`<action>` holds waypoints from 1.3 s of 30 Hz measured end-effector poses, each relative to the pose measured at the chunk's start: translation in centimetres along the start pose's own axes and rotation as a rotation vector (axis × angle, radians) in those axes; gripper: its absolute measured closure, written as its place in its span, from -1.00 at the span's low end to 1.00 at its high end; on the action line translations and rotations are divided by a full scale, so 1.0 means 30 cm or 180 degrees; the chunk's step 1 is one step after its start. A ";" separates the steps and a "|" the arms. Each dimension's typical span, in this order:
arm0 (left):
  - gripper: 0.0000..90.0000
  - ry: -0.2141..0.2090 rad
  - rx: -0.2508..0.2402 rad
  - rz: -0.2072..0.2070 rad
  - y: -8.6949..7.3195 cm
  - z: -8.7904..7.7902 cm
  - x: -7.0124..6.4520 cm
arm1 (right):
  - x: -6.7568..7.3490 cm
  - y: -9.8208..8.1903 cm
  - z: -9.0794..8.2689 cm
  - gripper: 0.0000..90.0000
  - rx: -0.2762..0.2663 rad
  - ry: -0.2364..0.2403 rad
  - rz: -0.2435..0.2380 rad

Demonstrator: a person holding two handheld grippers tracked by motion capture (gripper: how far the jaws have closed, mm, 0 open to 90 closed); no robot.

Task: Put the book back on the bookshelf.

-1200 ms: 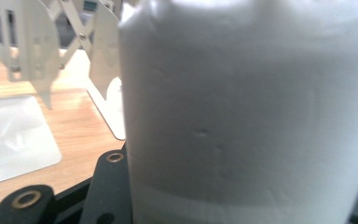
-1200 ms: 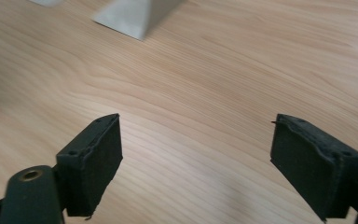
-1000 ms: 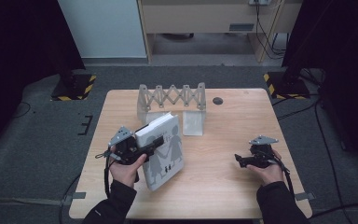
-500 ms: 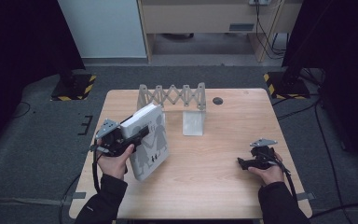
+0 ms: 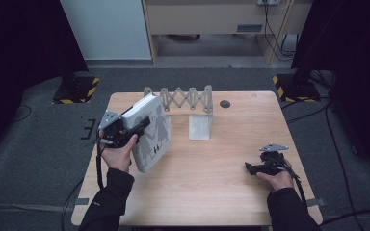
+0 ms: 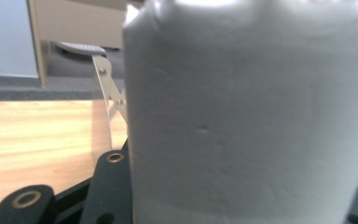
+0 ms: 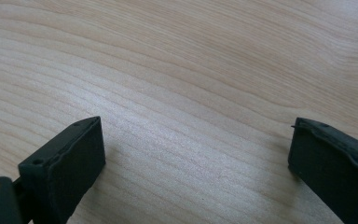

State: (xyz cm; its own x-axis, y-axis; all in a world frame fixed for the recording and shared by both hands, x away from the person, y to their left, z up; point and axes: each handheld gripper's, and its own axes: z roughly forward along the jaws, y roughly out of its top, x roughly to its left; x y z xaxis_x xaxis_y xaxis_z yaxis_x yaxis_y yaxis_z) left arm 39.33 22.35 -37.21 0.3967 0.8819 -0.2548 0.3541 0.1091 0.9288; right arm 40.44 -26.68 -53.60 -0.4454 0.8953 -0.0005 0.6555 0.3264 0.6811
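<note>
The left gripper (image 5: 142,124) held a white book (image 5: 150,132) by its upper edge, lifted and tilted above the left part of the wooden table (image 5: 231,192), just in front of the grey folding rack (image 5: 180,98). Judging by that, the step in hand was to carry the book toward the rack and stand it in one of the slots. To do it well, the book would need to be brought upright first, its lower edge lined up with a gap between the rack's arms, and then lowered slowly so it did not knock the rack or the small grey bookend (image 5: 200,127) just beside it.

In the left gripper view the book's grey-white face (image 6: 247,116) sat right between the jaws, which were clamped narrowly on it. The right gripper (image 7: 196,158) rested low over bare table, well apart from the book, with its jaws spread wide and nothing between them.
</note>
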 end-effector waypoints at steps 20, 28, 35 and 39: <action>0.15 0.0317 -0.0087 -0.0032 0.016 0.141 0.064 | 0.005 -0.005 0.004 -0.93 -0.0069 0.0002 0.0016; 0.15 0.0372 -0.0101 0.0060 -0.006 0.185 0.060 | 0.007 -0.005 0.003 -0.93 -0.0061 0.0010 0.0017; 0.15 0.0428 -0.0120 0.0065 -0.035 0.213 0.069 | 0.008 -0.006 0.004 -0.93 -0.0075 0.0019 -0.0008; 0.15 0.0417 -0.0086 0.0057 -0.072 0.229 0.078 | 0.008 -0.006 0.004 -0.93 -0.0075 0.0025 -0.0012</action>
State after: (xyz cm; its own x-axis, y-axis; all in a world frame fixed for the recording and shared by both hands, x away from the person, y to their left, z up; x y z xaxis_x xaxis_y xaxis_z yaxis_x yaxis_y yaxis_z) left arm 45.32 21.04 -41.65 0.2882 0.9359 -0.2025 0.3243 0.1036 0.9403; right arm 40.29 -26.48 -53.81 -0.4528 0.8916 0.0025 0.6391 0.3226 0.6982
